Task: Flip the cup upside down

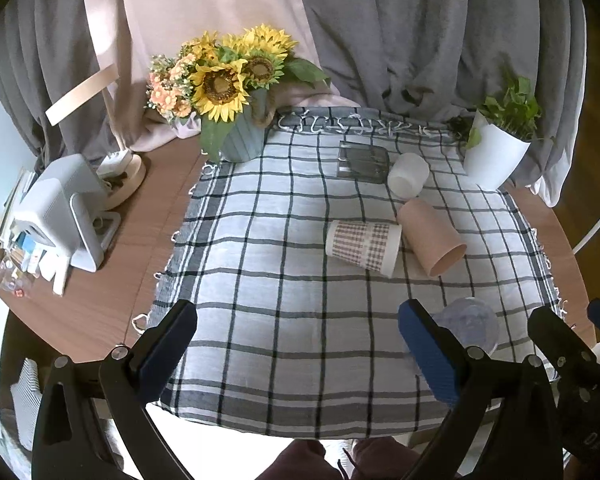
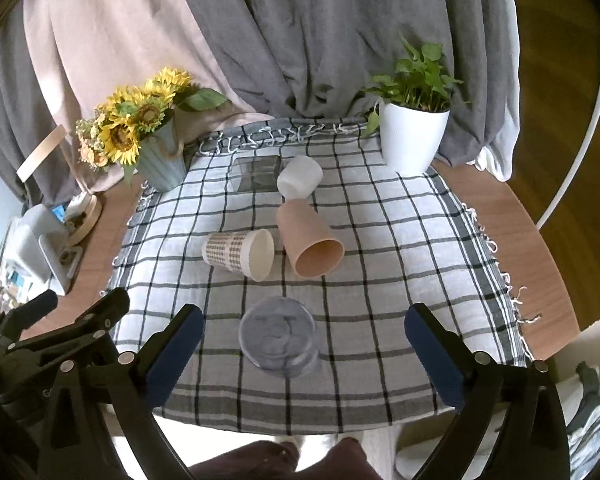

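Observation:
A checked paper cup lies on its side on the plaid cloth, mouth to the right. A pink cup lies on its side beside it. A white cup lies behind them, next to a dark glass tumbler. A clear plastic cup stands near the front, base up. My left gripper is open and empty, left of the clear cup. My right gripper is open around the space near the clear cup, not touching it.
A sunflower vase stands at the cloth's back left and a white plant pot at the back right. A white device and clutter sit on the wooden table at the left. Curtains hang behind.

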Tool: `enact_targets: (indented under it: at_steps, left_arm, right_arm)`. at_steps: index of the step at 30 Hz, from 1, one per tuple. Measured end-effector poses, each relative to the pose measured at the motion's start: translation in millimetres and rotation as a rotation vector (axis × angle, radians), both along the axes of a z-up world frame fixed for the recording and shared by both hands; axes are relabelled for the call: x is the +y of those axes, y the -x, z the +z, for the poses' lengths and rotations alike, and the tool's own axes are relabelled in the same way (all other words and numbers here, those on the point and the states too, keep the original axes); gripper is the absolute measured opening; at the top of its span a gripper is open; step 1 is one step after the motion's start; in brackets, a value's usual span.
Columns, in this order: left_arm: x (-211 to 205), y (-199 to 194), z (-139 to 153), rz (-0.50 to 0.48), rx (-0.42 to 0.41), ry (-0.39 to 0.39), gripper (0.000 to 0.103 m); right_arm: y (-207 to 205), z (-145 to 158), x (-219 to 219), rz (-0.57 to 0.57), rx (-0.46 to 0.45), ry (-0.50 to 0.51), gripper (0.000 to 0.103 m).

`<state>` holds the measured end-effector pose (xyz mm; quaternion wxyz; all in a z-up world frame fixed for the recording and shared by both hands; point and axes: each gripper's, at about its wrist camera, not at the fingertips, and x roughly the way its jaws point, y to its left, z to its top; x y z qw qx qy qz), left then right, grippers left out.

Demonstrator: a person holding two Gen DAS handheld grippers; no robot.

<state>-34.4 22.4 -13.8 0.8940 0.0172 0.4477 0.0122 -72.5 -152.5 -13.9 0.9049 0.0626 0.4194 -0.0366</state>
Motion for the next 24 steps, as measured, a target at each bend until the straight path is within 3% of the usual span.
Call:
enact_targets:
  at_steps: [24]
  left_arm:
    - [8, -12, 2, -0.037, -0.006, 0.002, 0.103]
  right_arm:
    - [-3, 1, 10, -0.03, 0.015, 0.01, 0.102]
